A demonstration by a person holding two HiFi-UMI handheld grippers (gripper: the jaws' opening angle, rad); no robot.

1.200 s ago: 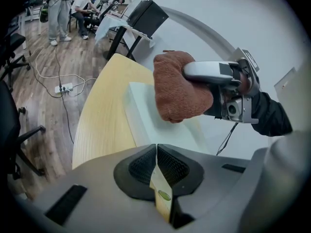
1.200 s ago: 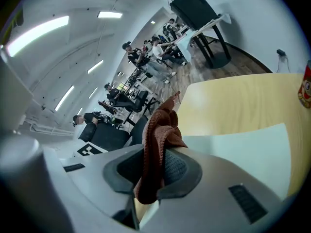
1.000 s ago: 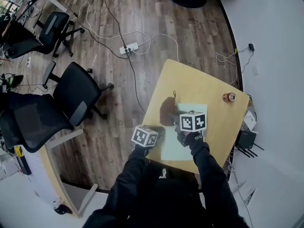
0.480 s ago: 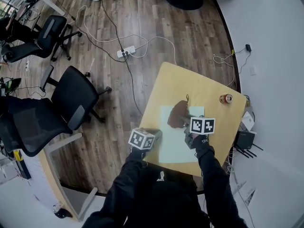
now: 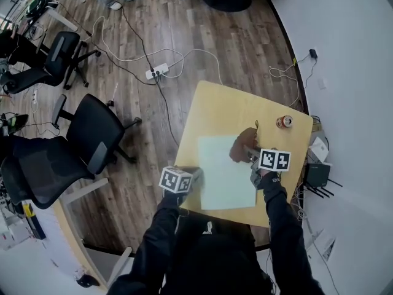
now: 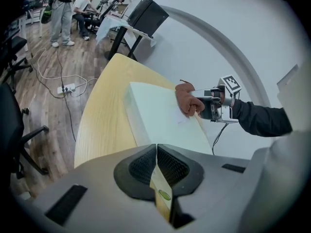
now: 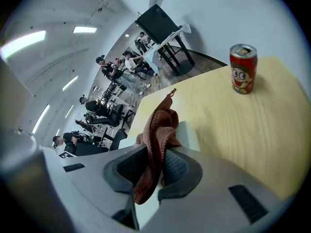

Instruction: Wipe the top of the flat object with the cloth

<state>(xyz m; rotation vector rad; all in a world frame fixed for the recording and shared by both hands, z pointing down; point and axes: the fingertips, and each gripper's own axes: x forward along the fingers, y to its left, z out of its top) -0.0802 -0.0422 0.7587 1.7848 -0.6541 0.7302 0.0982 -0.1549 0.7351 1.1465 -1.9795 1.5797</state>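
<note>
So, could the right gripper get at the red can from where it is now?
Probably yes: only bare table lies between the right gripper and the red can. But its jaws are shut on the cloth, so grasping the can would likely mean releasing that first.

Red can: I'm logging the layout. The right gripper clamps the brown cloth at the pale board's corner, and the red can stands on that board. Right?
No: the red can stands on the bare wooden table, apart from the pale board, as the head view shows. The right gripper does clamp the brown cloth at the board's corner.
</note>
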